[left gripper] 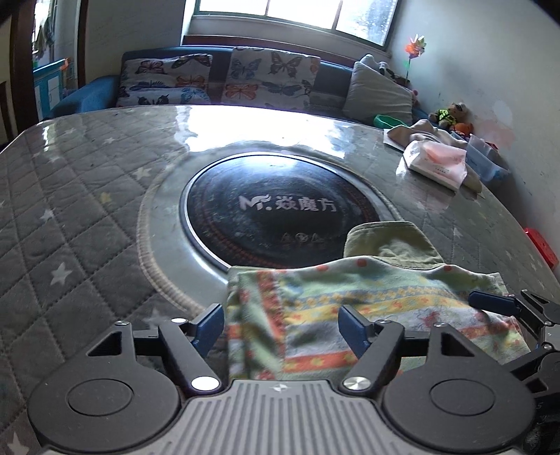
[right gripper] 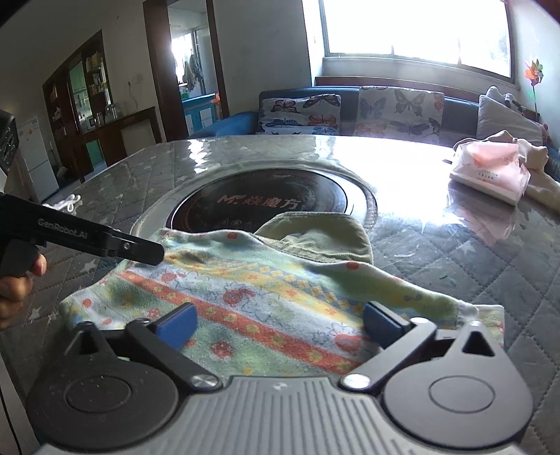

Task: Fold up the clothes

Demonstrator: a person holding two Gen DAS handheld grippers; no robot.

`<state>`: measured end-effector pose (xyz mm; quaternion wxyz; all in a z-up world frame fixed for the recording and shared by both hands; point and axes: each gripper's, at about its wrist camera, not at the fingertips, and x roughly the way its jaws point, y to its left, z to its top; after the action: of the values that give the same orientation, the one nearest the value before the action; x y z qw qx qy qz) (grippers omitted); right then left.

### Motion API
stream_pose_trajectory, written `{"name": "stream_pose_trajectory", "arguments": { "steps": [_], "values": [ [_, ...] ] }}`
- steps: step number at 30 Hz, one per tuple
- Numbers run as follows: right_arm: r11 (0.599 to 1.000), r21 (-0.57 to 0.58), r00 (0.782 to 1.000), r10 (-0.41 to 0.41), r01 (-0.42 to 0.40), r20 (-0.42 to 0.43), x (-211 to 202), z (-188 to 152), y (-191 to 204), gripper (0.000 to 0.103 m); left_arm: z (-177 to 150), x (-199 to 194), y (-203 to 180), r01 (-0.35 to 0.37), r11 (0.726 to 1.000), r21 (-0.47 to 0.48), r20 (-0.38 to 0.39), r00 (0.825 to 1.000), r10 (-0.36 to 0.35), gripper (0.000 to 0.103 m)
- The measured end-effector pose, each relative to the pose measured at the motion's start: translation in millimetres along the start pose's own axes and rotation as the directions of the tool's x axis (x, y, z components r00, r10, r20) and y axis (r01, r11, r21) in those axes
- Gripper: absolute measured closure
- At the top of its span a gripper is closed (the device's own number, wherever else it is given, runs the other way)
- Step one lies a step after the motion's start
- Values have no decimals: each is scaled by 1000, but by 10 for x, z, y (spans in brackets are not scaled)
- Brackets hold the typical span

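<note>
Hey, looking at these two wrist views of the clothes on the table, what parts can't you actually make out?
- Near edge of the patterned cloth: hidden by the gripper body in both wrist views.
- Green garment: its lower part lies under the patterned cloth, so its type is unclear.
- Print on the pink tissue pack: too small to read.
- Right gripper in the left wrist view: cut off by the right edge.
- Left gripper in the right wrist view: only one arm shows.

A: Where does the left wrist view sit?

B: Low over the worktop, close above the cloth, facing the sofa and window.

A: And the right?

B: Same heading, just as near. Both share the cloth, the black disc and the sofa; each catches the other claw at its edge.
</note>
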<state>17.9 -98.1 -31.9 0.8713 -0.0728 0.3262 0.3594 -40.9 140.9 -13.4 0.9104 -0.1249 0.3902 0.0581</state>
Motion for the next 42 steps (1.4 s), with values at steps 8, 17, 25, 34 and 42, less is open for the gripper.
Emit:
{"name": "stream_pose_trajectory", "arguments": {
  "steps": [8,17,25,34,42],
  "values": [
    [1000,-4,1000,-9,9,-8,31,-16,10,0,-89,-64,159,-11,999,-41,-8,1000,11,17],
    [1000,-8,1000,-8,8,-12,36,-15,7,0,-135,-144,284,-32,997,-71,-5,999,32,2],
    [1000,-10,998,-20,20,-59,48,83,29,6,-130,-185,328,-38,996,-83,2,999,39,0],
    [981,-154,992,115,-121,-49,-198,136,501,20,-104,-202,428,-49,991,-124,-13,999,47,0],
    [905,-339,966,233,-258,-111,-222,123,1162,33,-88,-206,523,-32,984,-176,-16,999,30,0]
  ]
}}
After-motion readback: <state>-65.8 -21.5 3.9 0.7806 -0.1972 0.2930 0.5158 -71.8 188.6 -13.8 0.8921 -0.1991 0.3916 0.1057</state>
